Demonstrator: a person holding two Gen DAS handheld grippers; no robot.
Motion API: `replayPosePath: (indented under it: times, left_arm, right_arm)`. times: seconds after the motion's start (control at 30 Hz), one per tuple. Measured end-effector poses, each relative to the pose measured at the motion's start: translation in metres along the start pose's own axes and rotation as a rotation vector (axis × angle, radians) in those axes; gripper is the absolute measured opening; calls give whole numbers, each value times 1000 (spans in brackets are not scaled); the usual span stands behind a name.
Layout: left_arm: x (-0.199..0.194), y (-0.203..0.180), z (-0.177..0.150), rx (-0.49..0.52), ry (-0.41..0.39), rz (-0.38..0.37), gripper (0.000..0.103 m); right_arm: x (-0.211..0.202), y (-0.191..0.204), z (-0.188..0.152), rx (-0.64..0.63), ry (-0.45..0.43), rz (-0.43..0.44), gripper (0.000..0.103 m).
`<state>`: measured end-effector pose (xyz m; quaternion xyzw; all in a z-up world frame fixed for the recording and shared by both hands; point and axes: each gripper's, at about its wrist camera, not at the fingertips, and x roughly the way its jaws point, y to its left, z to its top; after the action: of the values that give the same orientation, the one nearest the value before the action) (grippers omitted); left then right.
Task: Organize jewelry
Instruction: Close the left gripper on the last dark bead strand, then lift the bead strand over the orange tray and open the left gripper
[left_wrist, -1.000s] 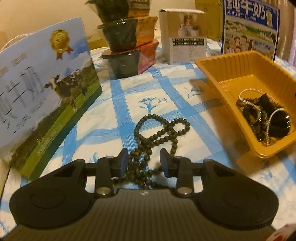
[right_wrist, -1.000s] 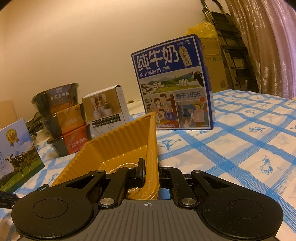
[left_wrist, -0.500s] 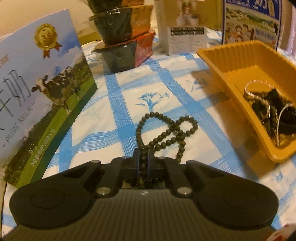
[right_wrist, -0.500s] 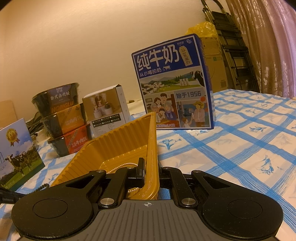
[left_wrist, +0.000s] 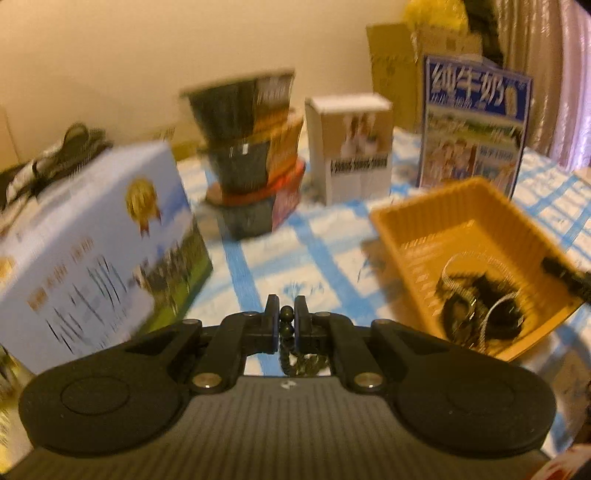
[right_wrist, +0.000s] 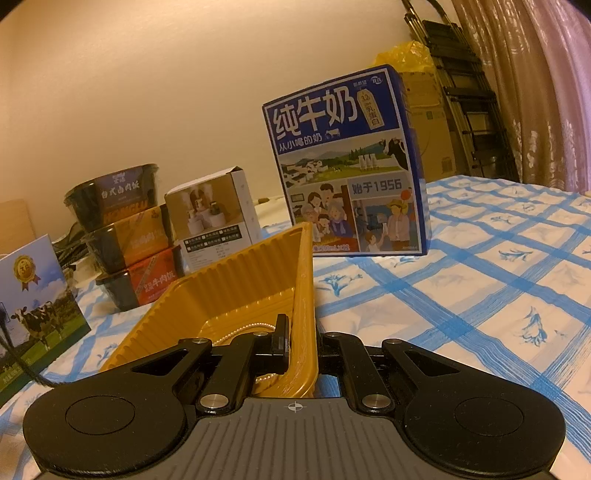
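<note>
My left gripper (left_wrist: 286, 320) is shut on a dark bead necklace (left_wrist: 287, 345), which hangs below the fingers, lifted off the tablecloth. An orange plastic tray (left_wrist: 424, 218) sits to the right, holding dark bracelets and a silver chain (left_wrist: 480, 299). My right gripper (right_wrist: 300, 338) is shut on the tray's near wall (right_wrist: 304, 295), one finger inside, one outside. A pearl strand (right_wrist: 243, 328) shows inside the tray. The hanging necklace shows as a dark cord at the left edge of the right wrist view (right_wrist: 22, 363).
A white and green milk box (left_wrist: 92, 240) stands to the left. Stacked black food bowls (left_wrist: 255, 155), a small white box (left_wrist: 351, 147) and a blue milk carton (left_wrist: 472, 125) stand behind. The tablecloth (right_wrist: 480, 295) is blue checked.
My left gripper closed on the bead necklace and lifted it off the table, tilting up. The right gripper has stayed on the tray wall.
</note>
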<state>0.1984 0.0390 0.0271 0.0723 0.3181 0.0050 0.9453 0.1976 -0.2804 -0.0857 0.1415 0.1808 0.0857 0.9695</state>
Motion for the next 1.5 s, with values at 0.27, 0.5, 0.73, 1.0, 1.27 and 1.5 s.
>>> replayPosePath:
  times: [0.27, 0.5, 0.73, 1.0, 1.27, 1.5]
  left_arm:
    - [-54, 2, 51, 25, -108, -8, 6]
    - [-93, 13, 98, 15, -189, 12, 6]
    - [-127, 12, 132, 32, -276, 29, 6]
    - [-151, -4, 177, 58, -400, 15, 6]
    - [-150, -47, 216, 119, -503, -47, 6]
    - [-138, -86, 239, 116, -564, -146, 6]
  right_arm:
    - [0, -1, -1, 0, 0, 1, 8]
    - [-1, -1, 0, 6, -3, 7, 8]
    - [-1, -1, 0, 7, -4, 10, 8]
    - [-1, 1, 1, 7, -2, 10, 8]
    - [-1, 1, 1, 7, -2, 11, 8]
    - [0, 1, 0, 10, -1, 12, 8]
